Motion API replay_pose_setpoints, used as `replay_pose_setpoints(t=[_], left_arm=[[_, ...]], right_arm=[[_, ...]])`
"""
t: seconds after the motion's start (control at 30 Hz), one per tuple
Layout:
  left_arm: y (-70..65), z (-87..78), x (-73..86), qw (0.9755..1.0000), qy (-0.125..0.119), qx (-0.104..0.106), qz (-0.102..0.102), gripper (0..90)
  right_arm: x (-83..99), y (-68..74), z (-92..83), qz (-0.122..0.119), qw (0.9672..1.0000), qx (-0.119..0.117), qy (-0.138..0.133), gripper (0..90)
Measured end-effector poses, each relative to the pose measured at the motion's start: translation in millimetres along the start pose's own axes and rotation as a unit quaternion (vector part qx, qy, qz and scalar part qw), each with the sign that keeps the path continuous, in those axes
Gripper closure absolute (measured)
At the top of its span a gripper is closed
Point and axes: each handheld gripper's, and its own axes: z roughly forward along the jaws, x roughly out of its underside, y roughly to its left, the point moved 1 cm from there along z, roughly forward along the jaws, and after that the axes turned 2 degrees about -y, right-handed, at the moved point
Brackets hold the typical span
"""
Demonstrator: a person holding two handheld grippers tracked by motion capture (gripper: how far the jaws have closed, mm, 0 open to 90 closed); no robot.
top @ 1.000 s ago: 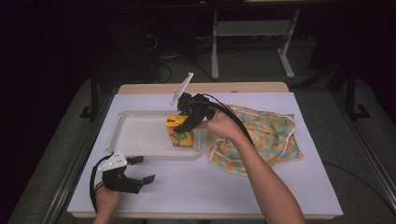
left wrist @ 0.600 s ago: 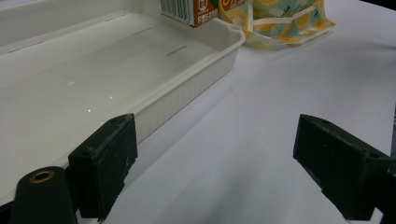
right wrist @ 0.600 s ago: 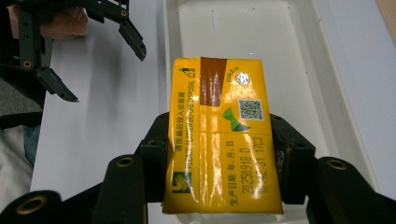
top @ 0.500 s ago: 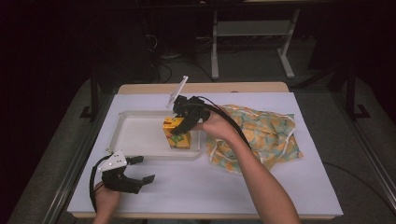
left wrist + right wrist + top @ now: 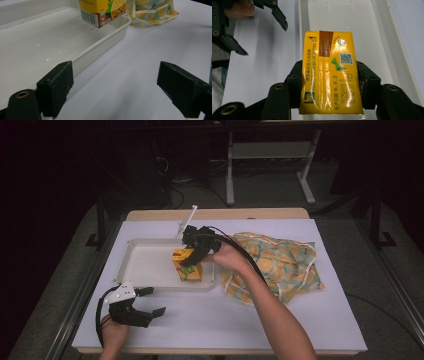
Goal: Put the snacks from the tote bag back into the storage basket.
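The right gripper pinches a yellow juice carton between its fingers, one on each broad side. The carton hangs over the right end of the white tray, its long axis tilted off upright, top leaning toward the gripper. In the left gripper view the carton's lower corner hangs clear above the tray floor. It is a small rectangular box, yellow with green and orange fruit art, a brown band, and a barcode low on one side. The right gripper view shows the top face: a foil straw seal, a square code and a printed date. The left gripper rests on the counter just in front of the tray, fingers spread and empty. A patterned cloth bag lies right of the tray.
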Motion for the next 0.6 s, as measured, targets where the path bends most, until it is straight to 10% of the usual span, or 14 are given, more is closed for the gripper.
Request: replay_pose_setpoints(t=[0.6], left_arm=[[0.4,0.1,-0.3,1.0000,0.000,0.000,0.004,13.5]], right_arm=[[0.1,1.0,18.0,-0.007,0.9997,-0.002,0.022,48.6]])
